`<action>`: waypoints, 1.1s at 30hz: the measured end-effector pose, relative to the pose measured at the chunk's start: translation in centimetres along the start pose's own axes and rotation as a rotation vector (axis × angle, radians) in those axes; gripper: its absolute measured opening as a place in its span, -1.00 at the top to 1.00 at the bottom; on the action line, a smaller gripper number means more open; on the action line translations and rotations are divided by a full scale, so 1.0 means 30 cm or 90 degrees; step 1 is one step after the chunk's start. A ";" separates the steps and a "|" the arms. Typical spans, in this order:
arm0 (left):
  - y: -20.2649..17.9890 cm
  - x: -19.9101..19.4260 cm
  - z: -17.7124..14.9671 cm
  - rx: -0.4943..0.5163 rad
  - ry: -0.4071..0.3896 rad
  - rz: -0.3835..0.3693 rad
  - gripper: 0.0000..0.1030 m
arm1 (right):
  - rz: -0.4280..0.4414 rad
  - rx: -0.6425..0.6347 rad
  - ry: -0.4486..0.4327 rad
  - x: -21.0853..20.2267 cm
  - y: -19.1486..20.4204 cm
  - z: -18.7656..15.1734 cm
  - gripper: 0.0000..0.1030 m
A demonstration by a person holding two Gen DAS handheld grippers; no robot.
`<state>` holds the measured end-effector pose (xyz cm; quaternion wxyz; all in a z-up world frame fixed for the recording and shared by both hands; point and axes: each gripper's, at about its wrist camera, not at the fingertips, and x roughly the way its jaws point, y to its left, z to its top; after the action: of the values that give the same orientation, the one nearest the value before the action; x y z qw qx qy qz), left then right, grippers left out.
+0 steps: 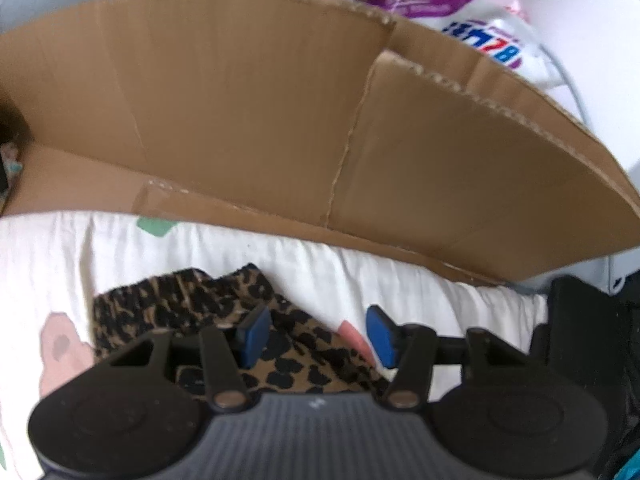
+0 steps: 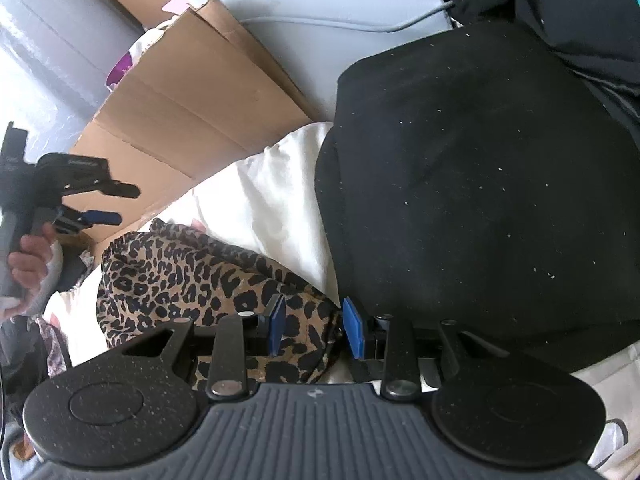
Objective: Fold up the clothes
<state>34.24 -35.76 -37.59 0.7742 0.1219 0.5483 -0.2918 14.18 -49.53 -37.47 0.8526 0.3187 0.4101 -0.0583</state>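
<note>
Leopard-print cloth (image 2: 192, 276) lies bunched on the white bedsheet (image 1: 360, 272), and that is the piece you have to fold. Starting at the left, your left hand (image 2: 30, 264) holds the left tongs (image 1: 316, 332) above and apart from the garment; their blue pads stand well apart with nothing between them, so they are open and carrying nothing. Behind them the cardboard box (image 1: 240, 120) rises from the far edge of the bed. Moving right, the garment sits in a soft heap with a gathered, ruffled edge at its far side (image 1: 172, 284), its surface wrinkled and doubled over itself with no clean straight crease that you could call a fold. Judging by that, the piece is not lying folded now; whether it has been partly worked or is only crumpled, the heap does not tell, and it would need laying flat before any tidy fold shows. Further right, the right tongs (image 2: 314, 330) hover just over the near right corner of the cloth, pads parted with fabric showing in the gap beneath them, open and not pinching it as far as you can see. Right of that, a black pile of cloth (image 2: 480, 180) lies on the bed; whether it is smoothed flat or folded, you cannot tell.
</note>
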 end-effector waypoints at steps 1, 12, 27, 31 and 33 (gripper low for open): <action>0.001 0.011 0.001 -0.004 0.004 0.001 -0.07 | 0.001 -0.005 0.000 0.001 0.004 -0.001 0.34; 0.059 0.134 -0.019 -0.083 0.049 0.018 -0.05 | -0.007 -0.030 0.003 0.027 0.019 0.003 0.34; 0.137 0.207 -0.037 -0.149 0.087 0.028 0.22 | -0.014 -0.057 0.006 0.037 0.025 -0.005 0.34; 0.136 0.213 -0.025 -0.142 0.097 0.035 0.28 | -0.018 -0.065 0.006 0.037 0.026 -0.007 0.34; 0.130 0.214 -0.016 -0.134 0.101 0.038 0.35 | -0.019 -0.060 0.007 0.041 0.021 -0.007 0.34</action>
<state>37.63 -34.42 -44.17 0.7452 0.0792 0.6316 -0.1987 15.08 -48.70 -38.16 0.8635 0.2723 0.4216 -0.0499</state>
